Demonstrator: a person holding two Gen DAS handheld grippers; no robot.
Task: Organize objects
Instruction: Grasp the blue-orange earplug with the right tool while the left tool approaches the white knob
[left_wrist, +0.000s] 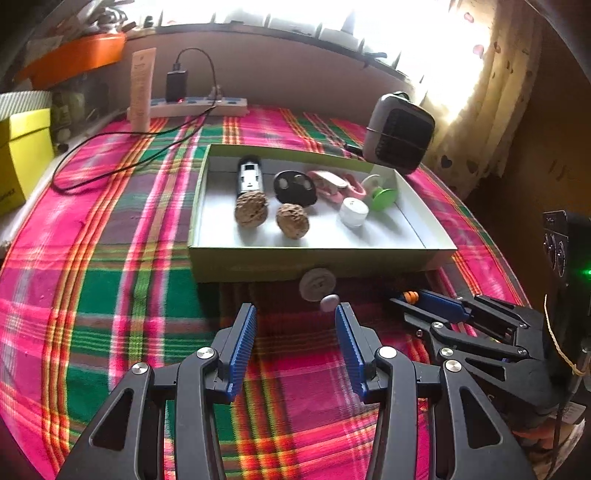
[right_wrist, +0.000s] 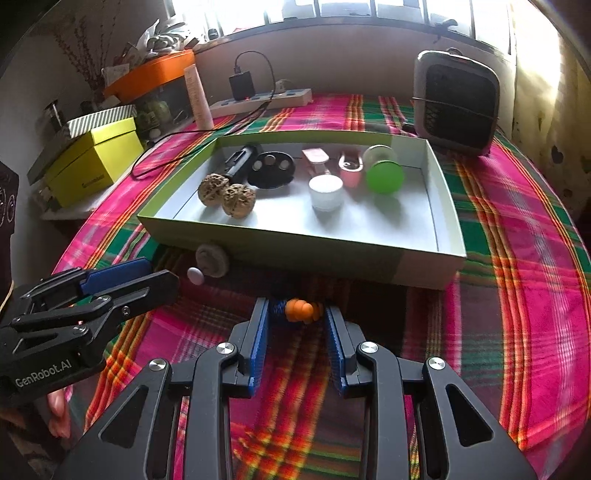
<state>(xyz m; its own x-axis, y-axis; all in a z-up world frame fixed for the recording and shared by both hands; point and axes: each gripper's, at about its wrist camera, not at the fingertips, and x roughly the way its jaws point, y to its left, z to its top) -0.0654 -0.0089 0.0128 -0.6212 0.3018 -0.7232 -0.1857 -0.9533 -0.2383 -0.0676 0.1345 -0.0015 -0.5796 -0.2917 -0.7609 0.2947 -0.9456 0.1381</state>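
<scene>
Two small things sit between the right gripper (right_wrist: 295, 314) fingertips: an orange ribbed piece (right_wrist: 301, 311) on a blue part, just before the box's (right_wrist: 332, 258) near wall on the tablecloth. It looks light, stiff and knobbly, best pinched across its ribs. The jaws appear closed on it. The left gripper (left_wrist: 295, 314), tilted downward, hangs part open and empty near a grey pebble (left_wrist: 329, 302).

Power strip (right_wrist: 258, 101) with charger at 11 o'clock; heater (right_wrist: 456, 103) at 1 o'clock; yellow box (right_wrist: 94, 162) at 9 o'clock.
</scene>
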